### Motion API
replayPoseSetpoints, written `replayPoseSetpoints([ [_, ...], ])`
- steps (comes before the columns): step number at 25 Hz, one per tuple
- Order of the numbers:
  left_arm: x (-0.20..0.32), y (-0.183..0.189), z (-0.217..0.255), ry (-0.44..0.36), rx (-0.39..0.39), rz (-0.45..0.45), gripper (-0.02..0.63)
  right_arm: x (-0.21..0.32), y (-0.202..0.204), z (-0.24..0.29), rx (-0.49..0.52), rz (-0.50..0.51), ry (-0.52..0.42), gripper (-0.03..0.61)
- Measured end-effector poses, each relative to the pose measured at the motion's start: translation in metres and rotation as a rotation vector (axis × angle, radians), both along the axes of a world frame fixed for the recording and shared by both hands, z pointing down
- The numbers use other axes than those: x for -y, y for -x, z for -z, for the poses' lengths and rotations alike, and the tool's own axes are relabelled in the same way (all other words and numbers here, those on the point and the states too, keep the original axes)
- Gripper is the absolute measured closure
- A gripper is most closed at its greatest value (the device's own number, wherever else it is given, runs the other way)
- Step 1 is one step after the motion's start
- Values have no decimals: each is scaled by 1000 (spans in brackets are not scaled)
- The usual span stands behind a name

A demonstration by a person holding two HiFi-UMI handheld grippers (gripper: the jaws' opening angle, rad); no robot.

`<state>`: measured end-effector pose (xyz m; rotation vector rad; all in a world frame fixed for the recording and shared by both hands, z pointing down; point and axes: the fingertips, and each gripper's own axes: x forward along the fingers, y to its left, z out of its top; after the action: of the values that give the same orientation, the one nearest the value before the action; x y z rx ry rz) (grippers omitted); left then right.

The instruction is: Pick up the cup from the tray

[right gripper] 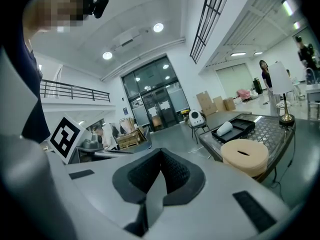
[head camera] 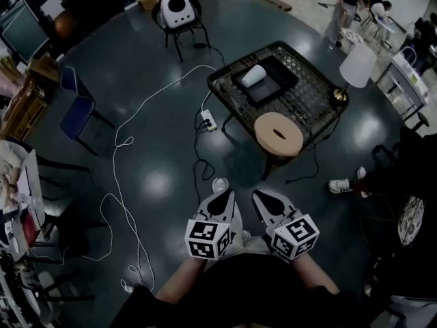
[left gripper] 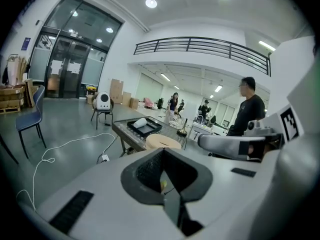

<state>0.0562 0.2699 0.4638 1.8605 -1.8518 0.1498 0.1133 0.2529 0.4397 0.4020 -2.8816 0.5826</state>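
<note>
Close in on tabletop, spread left claw and right claw, both pressed together and empty, then straddle cup lying sideways in tray.

The cup is white and plain, tapering slightly from one end to the other, and it lies on its side rather than standing. It rests inside the tray, touching the tray's floor, in the part of the tray nearer the upper left of the head view, with its length running along the tray's long side. Which end is the open mouth cannot be made out. The tray is black, shallow and rectangular with a low raised rim, set askew to the frame. It sits flat on a dark mesh tabletop, in the upper middle of the head view.
</note>
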Motion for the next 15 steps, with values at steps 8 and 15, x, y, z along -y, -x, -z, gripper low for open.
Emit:
replayPoseSetpoints([
  [8,42,30,1,2,1,-17,603,38,36,2,-3,-1,-9,566],
  [15,89,61,-1,-1,-5,-36,603,82,66,-2,-8,-26,-11,566],
])
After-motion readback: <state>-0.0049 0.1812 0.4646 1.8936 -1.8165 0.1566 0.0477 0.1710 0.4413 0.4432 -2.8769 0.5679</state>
